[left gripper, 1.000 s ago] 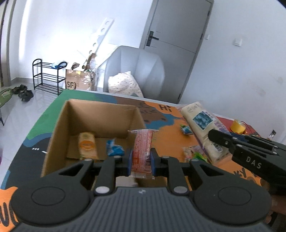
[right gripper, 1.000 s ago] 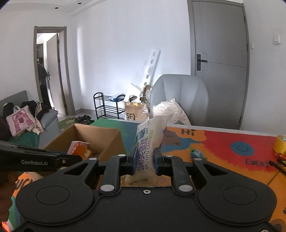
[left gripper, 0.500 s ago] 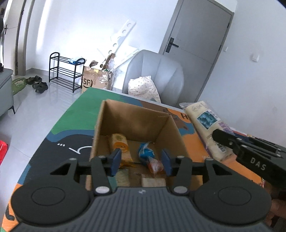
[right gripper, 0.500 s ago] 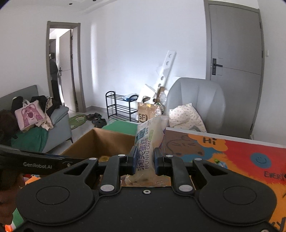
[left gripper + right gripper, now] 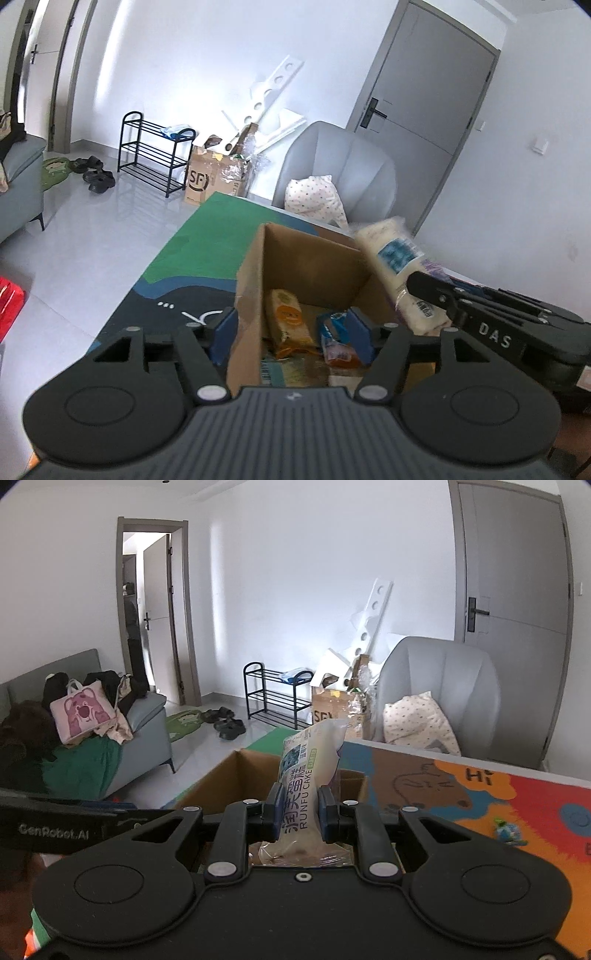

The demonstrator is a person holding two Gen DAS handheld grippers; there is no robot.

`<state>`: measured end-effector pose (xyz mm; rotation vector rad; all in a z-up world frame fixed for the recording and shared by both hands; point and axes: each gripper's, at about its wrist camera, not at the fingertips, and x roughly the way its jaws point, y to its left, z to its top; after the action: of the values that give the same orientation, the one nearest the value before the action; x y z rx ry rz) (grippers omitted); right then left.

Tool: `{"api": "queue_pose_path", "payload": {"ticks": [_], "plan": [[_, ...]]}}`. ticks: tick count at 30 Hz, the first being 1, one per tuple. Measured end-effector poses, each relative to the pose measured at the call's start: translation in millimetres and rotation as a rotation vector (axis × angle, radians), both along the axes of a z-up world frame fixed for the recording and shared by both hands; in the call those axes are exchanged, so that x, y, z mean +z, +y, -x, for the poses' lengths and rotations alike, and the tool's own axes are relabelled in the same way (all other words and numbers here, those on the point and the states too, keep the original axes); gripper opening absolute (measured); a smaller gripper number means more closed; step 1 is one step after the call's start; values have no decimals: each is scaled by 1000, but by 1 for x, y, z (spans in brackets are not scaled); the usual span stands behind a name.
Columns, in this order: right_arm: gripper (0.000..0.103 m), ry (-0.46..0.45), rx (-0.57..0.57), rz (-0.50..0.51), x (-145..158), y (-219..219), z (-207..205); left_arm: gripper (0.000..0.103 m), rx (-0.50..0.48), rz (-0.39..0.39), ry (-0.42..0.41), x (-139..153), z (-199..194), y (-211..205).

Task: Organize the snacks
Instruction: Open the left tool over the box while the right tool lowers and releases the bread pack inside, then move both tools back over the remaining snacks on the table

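Far left in the right wrist view: grey sofa (image 5: pixel 146 716) heaped with dark clothes and a pink bear-print tote bag (image 5: pixel 82 710). Beyond it, an open doorway. On the pale floor, a black wire shoe rack (image 5: pixel 151 155), dark sandals (image 5: pixel 96 176) beside a green mat, and a brown shipping carton marked SF (image 5: pixel 208 181) stuffed with white foam board.

Nearer, a colourful printed play mat (image 5: pixel 218 236) covering the table, green at the far left, orange and red to the right.

Resting on that mat, an open brown cardboard box (image 5: pixel 255 266). Inside it: a yellow-orange wrapped snack (image 5: pixel 286 321) lying on the floor of the box, a blue wrapped snack (image 5: pixel 332 325) just right of it, more packets nearer, blurred.

Left gripper (image 5: pixel 291 338) hovering at the near edge of the box, blue pads having just been opening, now spread apart with nothing pinched; left pad outside the box's left wall, right pad over the interior.

Right gripper (image 5: pixel 299 814) clenched on a long white plastic cake packet printed RUNFU CAKE (image 5: pixel 308 771), gripped at its middle, standing upright over the box's right side.

Far right: grey padded armchair (image 5: pixel 354 170) holding a spotted white cushion (image 5: pixel 314 199), then a grey door (image 5: pixel 513 602). Small green-blue wrapped sweet (image 5: pixel 508 829) lying alone on the mat's red part.
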<state>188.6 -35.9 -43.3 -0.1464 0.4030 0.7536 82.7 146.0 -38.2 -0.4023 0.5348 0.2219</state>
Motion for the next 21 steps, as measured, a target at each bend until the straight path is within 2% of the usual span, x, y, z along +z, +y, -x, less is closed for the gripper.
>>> {"api": "queue_pose_path", "payload": {"ticks": [2,3,7,13,18,21], "plan": [[44,0,-13,-1,-1,2,1,67,7,3,1,0,2,2],[49,2,-19,-7,-1,0,0,68,10,3,2,0,2,3],[53,32,-41,-17,-2,-11,-3,73,18,2,2,-1,3,4],[68,32,-96,-22,-2,-36,-1,78,4,2,-2,-1,-2,-5],[80,23,-136,-28,-2,-55,0,79,-37,-33,-5,1,-5,-21],[85,33,-151,-34,-3,-66,0,84,-53,-55,4,1,-7,-31]]}}
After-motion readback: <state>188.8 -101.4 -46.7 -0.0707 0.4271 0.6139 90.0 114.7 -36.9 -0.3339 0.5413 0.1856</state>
